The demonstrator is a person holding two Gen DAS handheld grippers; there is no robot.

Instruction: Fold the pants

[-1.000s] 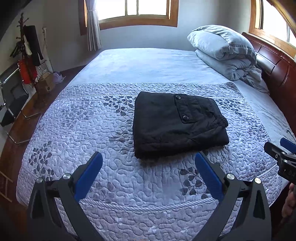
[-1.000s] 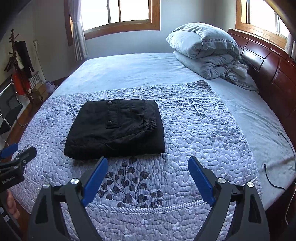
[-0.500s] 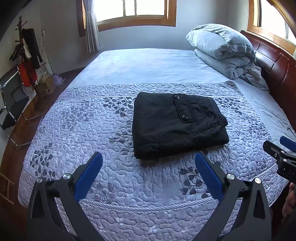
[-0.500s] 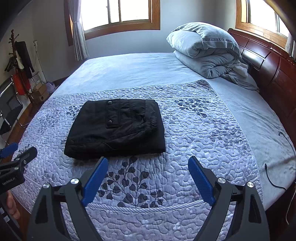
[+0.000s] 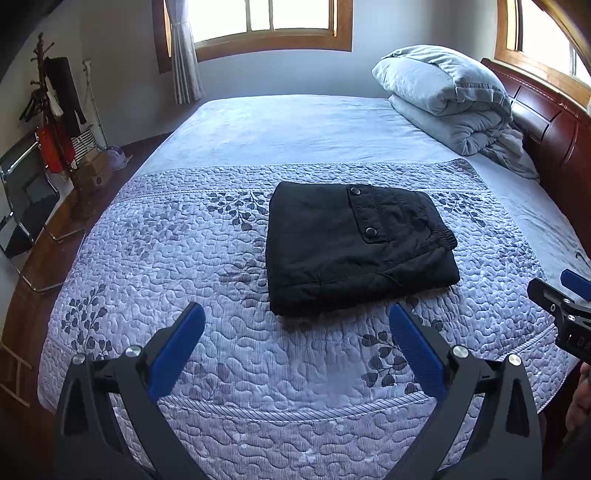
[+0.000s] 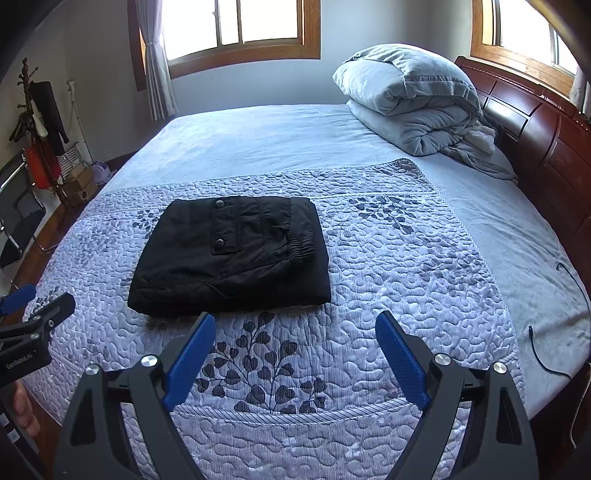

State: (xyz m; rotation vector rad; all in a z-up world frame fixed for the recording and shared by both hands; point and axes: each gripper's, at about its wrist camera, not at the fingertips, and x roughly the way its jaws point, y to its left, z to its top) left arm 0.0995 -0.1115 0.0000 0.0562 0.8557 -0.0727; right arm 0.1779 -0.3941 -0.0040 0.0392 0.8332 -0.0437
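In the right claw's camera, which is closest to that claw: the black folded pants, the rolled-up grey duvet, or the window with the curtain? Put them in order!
1. Black folded pants, just ahead, slightly left, on the quilt.
2. Rolled-up grey duvet, far right, by the headboard.
3. Window with the curtain, on the back wall beyond the bed.

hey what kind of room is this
A bedroom, most likely: a bed with a wooden headboard, a rolled duvet at its head, and a coat rack in the corner.

Black pants [image 5: 354,247] on lavender leaf-patterned quilt [image 5: 184,266].
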